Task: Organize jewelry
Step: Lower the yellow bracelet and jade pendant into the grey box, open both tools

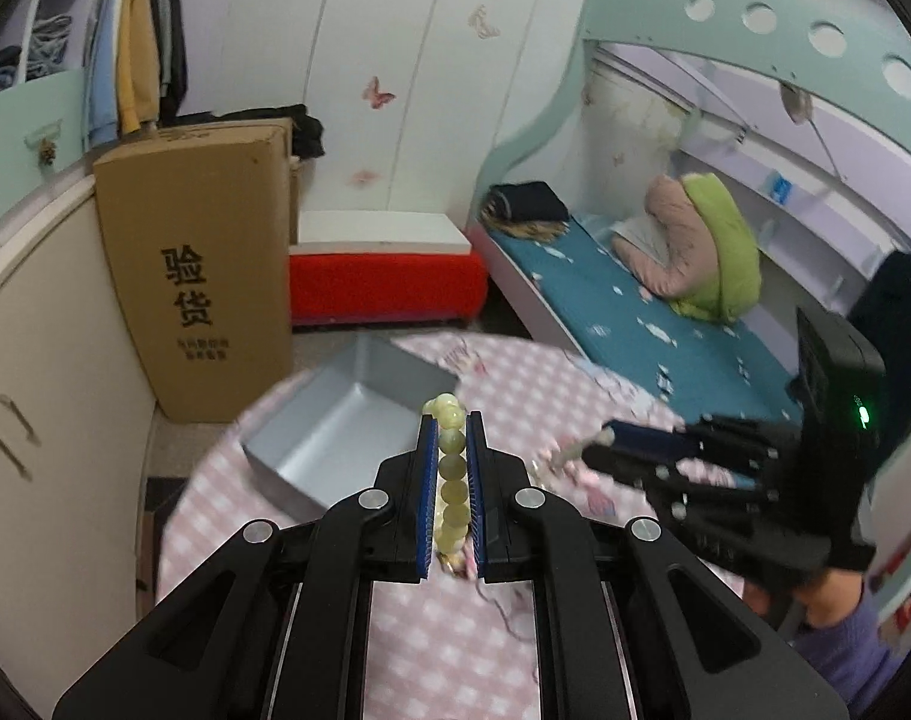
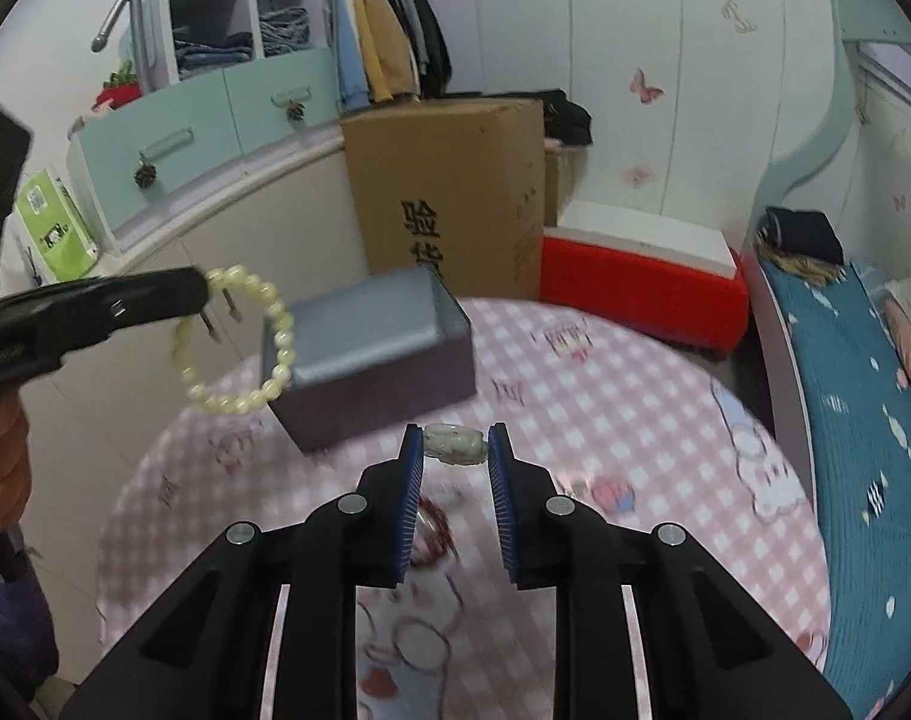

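My left gripper (image 1: 451,423) is shut on a pale green bead bracelet (image 1: 452,480) and holds it in the air above the table. In the right wrist view the same bracelet (image 2: 275,324) hangs as a loop from the left gripper (image 2: 200,288), just left of the grey open box (image 2: 371,330). My right gripper (image 2: 455,441) is shut on a small pale green stone piece (image 2: 454,443) held across its tips. In the left wrist view the right gripper (image 1: 605,438) is to the right, over the table. The box (image 1: 341,420) lies ahead and left.
A round table with a pink checked cloth (image 2: 605,420) carries a reddish bracelet (image 2: 434,531) under my right gripper. A tall cardboard carton (image 2: 449,192), a red-and-white bench (image 2: 641,282) and cupboards (image 2: 173,258) stand behind. A bed (image 2: 863,450) is on the right.
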{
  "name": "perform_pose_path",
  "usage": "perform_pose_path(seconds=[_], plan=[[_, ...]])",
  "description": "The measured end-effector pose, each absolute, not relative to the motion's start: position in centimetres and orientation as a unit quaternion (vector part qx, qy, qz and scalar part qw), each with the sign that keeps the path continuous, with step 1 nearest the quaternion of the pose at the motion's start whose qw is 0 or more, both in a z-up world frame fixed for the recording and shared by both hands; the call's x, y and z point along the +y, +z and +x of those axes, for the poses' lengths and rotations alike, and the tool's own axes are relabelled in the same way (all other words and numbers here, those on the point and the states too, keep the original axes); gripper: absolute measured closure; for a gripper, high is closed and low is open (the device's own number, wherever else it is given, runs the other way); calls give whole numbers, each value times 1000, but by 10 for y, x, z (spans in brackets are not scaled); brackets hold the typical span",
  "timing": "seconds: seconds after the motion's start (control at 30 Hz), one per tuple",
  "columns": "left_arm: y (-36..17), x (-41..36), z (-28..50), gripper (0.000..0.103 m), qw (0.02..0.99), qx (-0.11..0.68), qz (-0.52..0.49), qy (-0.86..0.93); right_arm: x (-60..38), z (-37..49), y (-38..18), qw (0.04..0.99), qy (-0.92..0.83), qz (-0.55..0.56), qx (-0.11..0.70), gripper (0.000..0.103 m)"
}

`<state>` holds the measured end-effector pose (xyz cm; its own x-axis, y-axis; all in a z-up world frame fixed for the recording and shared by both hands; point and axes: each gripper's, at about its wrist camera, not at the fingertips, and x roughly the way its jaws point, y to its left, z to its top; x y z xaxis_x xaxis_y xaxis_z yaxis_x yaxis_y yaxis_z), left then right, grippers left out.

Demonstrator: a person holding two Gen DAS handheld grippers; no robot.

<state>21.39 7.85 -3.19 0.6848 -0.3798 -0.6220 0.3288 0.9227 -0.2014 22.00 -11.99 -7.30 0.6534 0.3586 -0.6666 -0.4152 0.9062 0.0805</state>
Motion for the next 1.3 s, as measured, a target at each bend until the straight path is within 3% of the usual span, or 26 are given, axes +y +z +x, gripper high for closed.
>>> perform_pose_path(seconds=[0.17,0.3,0.7,1.3], plan=[[-22,90,246,93,914,357,-44,-186,-96,243,-52,908,231,-36,349,81],[-46,91,279,93,900,401,-35,-167,-70,268,-49,902,240,-41,356,81],[-120,101,316,93,869,473,-37,-141,-24,327,-100,874,234,-60,422,81],[-117,110,319,91,869,474,-52,-133,-10,351,-123,849,236,-70,468,81]])
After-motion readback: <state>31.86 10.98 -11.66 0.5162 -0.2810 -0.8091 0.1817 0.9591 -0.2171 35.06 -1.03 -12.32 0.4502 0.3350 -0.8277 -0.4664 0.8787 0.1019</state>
